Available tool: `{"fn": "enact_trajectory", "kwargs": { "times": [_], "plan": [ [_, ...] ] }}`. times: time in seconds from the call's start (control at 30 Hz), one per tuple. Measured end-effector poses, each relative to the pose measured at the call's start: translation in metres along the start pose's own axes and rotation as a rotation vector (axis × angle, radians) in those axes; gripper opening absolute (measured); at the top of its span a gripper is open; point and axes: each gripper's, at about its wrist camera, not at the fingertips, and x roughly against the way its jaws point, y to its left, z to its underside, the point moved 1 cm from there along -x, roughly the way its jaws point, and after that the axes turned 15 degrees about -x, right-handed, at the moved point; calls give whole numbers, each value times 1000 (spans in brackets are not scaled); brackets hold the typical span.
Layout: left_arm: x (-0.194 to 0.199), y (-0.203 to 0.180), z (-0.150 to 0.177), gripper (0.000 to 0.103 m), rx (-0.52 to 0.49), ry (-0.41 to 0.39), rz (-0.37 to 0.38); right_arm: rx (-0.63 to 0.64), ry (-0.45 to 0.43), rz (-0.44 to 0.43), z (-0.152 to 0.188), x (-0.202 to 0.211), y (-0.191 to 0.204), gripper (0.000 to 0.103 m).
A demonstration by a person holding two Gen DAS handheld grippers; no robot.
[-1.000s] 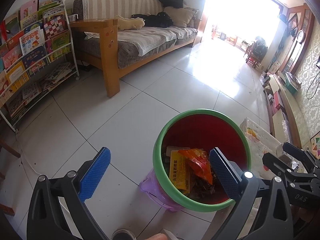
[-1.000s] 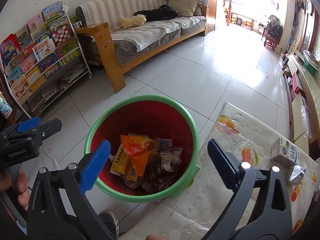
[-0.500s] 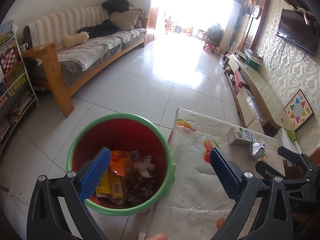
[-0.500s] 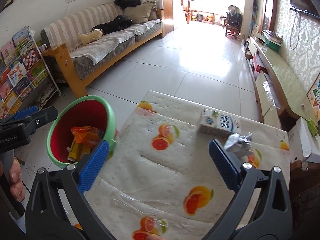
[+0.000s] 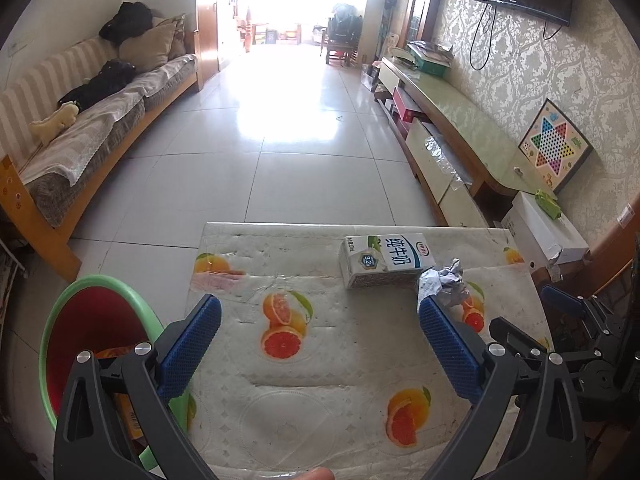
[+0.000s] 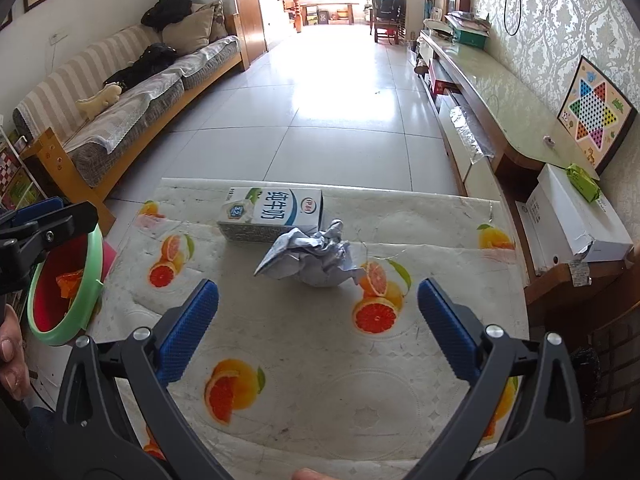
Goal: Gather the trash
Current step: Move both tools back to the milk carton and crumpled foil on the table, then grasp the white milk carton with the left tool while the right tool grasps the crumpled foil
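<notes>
Now milk carton (image 6: 272, 213) ahead, not bin (image 6: 64, 288)

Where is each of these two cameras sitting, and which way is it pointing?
Left wrist: rides the left claw, facing across the table down the room; its own open blue fingers show, the right claw at the edge.
Right wrist: rides the right claw, aimed at the crumpled paper; the left claw and a hand show at the left edge.
Shared: milk carton, paper, red bin, sofa.
</notes>
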Motion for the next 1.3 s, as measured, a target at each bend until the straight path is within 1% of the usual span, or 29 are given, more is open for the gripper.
{"fn": "enact_trajectory", "kwargs": {
  "times": [0.1, 0.23, 0.43, 0.67, 0.7, 0.77, 0.8, 0.9, 0.93, 0.97, 1.13, 1.3],
  "plan": [
    [-20, -3, -9, 95, -11, 23, 4, -10, 21, -1, -3, -20, -6, 98],
    [-43, -2, -15, 95, -6, 45, 13, -22, 45, -17, -8, -43, -3, 98],
    [-70, 5, -20, 95, 26, 60, 22, -56, 69, -28, -12, -74, 0, 98],
    [-90, 5, -22, 95, 36, 59, 42, -69, 87, -32, -11, -98, 4, 97],
    [-93, 3, -24, 95, 36, 58, 43, -74, 91, -29, -10, -100, 3, 95],
    [-98, 2, -26, 95, 33, 57, 49, -89, 115, -38, -8, -105, 0, 80],
    [-101, 1, -28, 96, 34, 59, 52, -95, 122, -47, -6, -106, -2, 77],
    [-107, -2, -31, 95, 26, 56, 60, -81, 100, -55, -4, -100, -2, 65],
    [-109, -4, -32, 96, 23, 53, 70, -82, 99, -60, -5, -98, -2, 60],
    [-111, -7, -33, 95, 16, 50, 81, -83, 98, -61, -4, -96, -3, 58],
    [-124, -30, -40, 95, -73, 42, 120, -100, 85, -61, 0, -77, -15, 54],
    [-140, -58, -47, 96, -211, 56, 123, -114, 57, -42, 7, -49, -35, 54]
  ]
}}
